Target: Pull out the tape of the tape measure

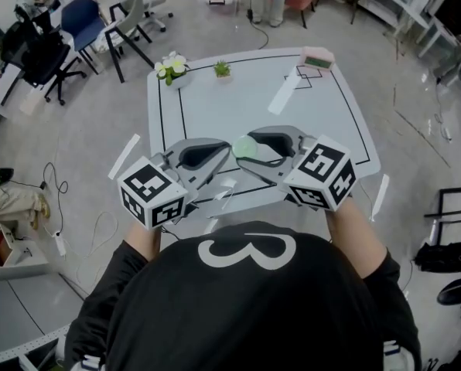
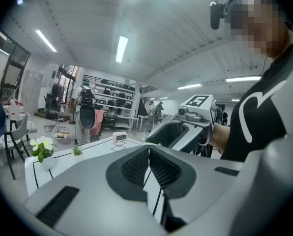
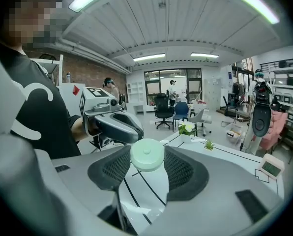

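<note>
The upper middle of the head view is filled by the table (image 1: 323, 114). At its centre the left gripper (image 2: 149, 151) is held clenched, pads together, just beside the tape measure (image 1: 244, 147), which is grasped by the right gripper (image 3: 146, 161).

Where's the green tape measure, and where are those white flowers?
tape measure (image 3: 147, 155): right gripper view, centre of its round case.
white flowers (image 1: 171, 66): head view, on the blossoms.

Tape measure (image 3: 147, 155): round, pale-green case with a small centre button on its flat face. Gripped edge-on between right gripper (image 1: 250, 150) pads, held over table (image 1: 215, 107).
</note>
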{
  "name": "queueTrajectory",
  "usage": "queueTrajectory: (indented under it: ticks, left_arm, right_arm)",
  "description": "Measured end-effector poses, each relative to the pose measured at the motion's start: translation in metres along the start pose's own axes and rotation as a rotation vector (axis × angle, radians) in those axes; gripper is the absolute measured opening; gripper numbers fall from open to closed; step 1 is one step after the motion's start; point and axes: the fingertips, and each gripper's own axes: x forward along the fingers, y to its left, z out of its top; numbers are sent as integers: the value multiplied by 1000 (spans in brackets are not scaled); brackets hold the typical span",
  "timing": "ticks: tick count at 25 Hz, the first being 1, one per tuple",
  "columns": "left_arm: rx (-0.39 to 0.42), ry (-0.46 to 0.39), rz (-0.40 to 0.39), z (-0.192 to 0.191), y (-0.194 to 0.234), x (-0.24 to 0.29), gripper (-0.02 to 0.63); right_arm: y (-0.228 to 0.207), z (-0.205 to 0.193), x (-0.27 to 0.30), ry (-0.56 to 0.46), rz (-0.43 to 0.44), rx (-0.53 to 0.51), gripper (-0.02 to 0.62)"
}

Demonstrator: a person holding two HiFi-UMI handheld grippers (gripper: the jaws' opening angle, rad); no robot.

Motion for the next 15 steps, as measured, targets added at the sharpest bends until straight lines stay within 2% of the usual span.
queueTrajectory:
  ticks: [6, 11, 15]
  left_arm:
    - [15, 5, 31, 0, 0, -6, 5]
    - [-15, -12, 71, 0, 11, -15, 5]
    - [-2, -6, 121, 0, 18, -18, 5]
  right_arm:
    - [-3, -3, 0, 6, -2, -10, 222]
    - [-19, -12, -8, 2, -33, 39, 222]
    - [-31, -22, -13, 3, -51, 91, 222]
